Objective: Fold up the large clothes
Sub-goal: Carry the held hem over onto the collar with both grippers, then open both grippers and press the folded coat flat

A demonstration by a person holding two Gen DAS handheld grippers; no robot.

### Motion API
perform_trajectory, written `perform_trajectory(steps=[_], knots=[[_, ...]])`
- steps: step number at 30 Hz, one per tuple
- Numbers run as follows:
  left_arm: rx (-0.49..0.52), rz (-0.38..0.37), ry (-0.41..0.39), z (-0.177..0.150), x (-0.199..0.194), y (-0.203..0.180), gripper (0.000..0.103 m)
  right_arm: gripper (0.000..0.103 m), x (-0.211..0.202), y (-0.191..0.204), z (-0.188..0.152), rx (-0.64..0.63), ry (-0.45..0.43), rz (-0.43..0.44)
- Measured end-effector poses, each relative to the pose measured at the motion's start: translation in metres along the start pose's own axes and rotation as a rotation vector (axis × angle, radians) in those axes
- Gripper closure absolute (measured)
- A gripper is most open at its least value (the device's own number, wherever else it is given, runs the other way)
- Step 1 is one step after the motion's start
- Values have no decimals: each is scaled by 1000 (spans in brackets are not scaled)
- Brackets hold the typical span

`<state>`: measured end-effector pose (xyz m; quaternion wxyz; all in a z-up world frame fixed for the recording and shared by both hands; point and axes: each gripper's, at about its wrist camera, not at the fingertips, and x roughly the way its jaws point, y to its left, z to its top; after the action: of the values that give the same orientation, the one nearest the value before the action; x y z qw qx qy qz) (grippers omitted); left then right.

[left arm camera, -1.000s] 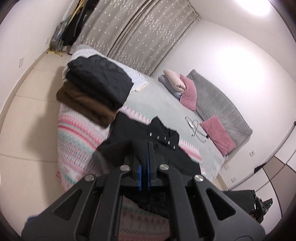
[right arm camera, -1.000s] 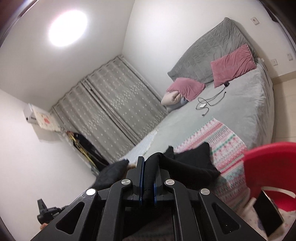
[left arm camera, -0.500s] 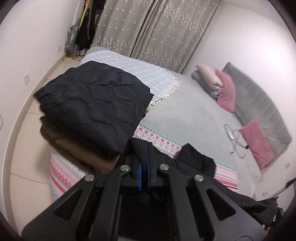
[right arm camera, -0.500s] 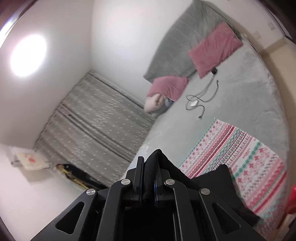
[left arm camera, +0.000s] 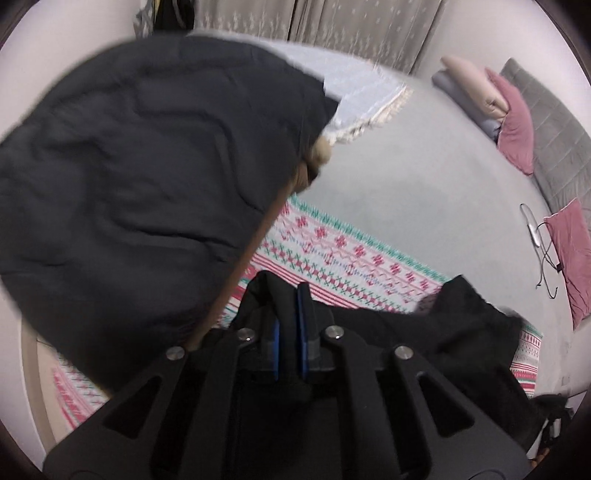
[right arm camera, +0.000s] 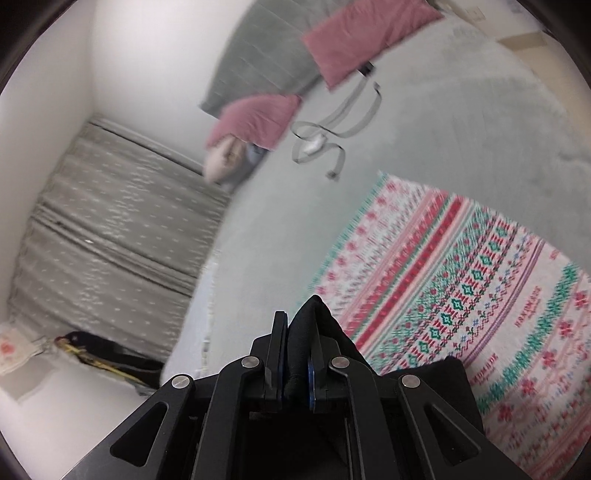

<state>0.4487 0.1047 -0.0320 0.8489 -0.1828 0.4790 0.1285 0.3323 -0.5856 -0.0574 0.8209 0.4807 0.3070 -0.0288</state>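
Over bed point(left arm camera: 424, 177), tools point(left arm camera: 288, 295) gripping garment point(left arm camera: 469, 314)

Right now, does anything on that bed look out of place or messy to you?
A cable lies loose and tangled on the grey bedcover near the pink pillows. Otherwise the folded dark clothes sit stacked on the patterned blanket, nothing spilled or damaged.

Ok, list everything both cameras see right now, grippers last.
garment: 1, black, held over patterned blanket
folded clothes: stack, black on brown, bed's left end
patterned blanket: 1, red, green, white, on bed
bed: 1, grey cover
checked cloth: 1, pale, fringed, beside stack
pillows: 2, pink, by headboard
cable: 1, grey, on bed
curtains: grey, far wall
left gripper: opening, garment between fingers
right gripper: shut on garment
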Motion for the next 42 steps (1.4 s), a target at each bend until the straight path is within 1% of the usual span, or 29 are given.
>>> perform_trajectory(steps=[2, 4, 6, 8, 9, 11, 12, 13, 14, 15, 16, 17, 18, 20, 21, 22, 23, 24, 26, 27, 29, 30, 31, 33, 36, 37, 39, 41, 42], knots=[[1, 0, 34, 1, 15, -3, 87, 93, 27, -14, 3, 36, 30, -42], [11, 18, 46, 2, 23, -6, 87, 90, 48, -22, 6, 52, 60, -90], [8, 10, 44, 3, 23, -7, 85, 88, 68, -24, 7, 36, 90, -151], [-15, -17, 47, 6, 18, -6, 84, 83, 82, -21, 9, -5, 115, -203], [-23, -25, 50, 10, 19, -9, 84, 81, 82, -20, 10, -15, 110, -201], [-36, -51, 60, 18, 17, -12, 82, 73, 78, -19, 15, -20, 76, -187], [-51, -77, 62, 20, 13, -12, 78, 69, 72, -20, 17, -13, 43, -185], [-63, -102, 58, 22, 11, -14, 75, 58, 61, -19, 19, -13, -17, -190], [-78, -148, 38, 23, 2, -15, 65, 50, 51, -17, 17, -25, -66, -191], [-94, -190, 3, 23, -9, -15, 55, 47, 46, -11, 14, -52, -77, -184], [-106, -217, -33, 24, -19, -15, 51, 47, 43, -4, 10, -96, -65, -169], [-119, -246, -87, 24, -32, -14, 43, 47, 41, 6, 4, -158, -45, -156], [-123, -268, -170, 23, -51, -15, 37, 47, 38, 14, -2, -199, -39, -153], [-68, -268, -247, 16, -72, -22, 28, 47, 34, 39, -20, -328, -14, -117], [-11, -276, -249, 10, -78, -31, 27, 47, 36, 56, -34, -407, 23, -89], [65, -290, -221, 1, -78, -43, 27, 47, 41, 74, -50, -500, 76, -68], [125, -297, -190, -8, -75, -53, 27, 46, 50, 95, -70, -615, 154, -50], [205, -296, -147, -23, -66, -67, 27, 46, 56, 106, -84, -682, 202, -43], [316, -279, -90, -51, -47, -88, 27, 46, 79, 128, -124, -816, 298, -26], [374, -263, -61, -67, -35, -99, 27, 46, 88, 130, -139, -846, 338, -28], [455, -239, -17, -88, -15, -114, 27, 46, 119, 131, -167, -899, 456, -37], [492, -218, 1, -99, -3, -122, 27, 46, 130, 129, -174, -912, 489, -53], [508, -197, 2, -105, 4, -128, 27, 46, 144, 127, -182, -938, 507, -101], [547, -139, -5, -110, 17, -134, 27, 46, 159, 125, -189, -988, 473, -175], [578, -54, -54, -107, 39, -140, 25, 46, 184, 120, -188, -1073, 363, -306], [572, -48, -57, -105, 44, -140, 24, 43, 191, 118, -186, -1075, 344, -328], [534, -49, -60, -100, 52, -139, 20, 40, 199, 114, -180, -1048, 326, -335], [509, -55, -71, -97, 50, -135, 20, 35, 197, 114, -175, -1025, 296, -352], [507, -50, -76, -94, 47, -134, 21, 35, 195, 115, -173, -1013, 290, -357]])
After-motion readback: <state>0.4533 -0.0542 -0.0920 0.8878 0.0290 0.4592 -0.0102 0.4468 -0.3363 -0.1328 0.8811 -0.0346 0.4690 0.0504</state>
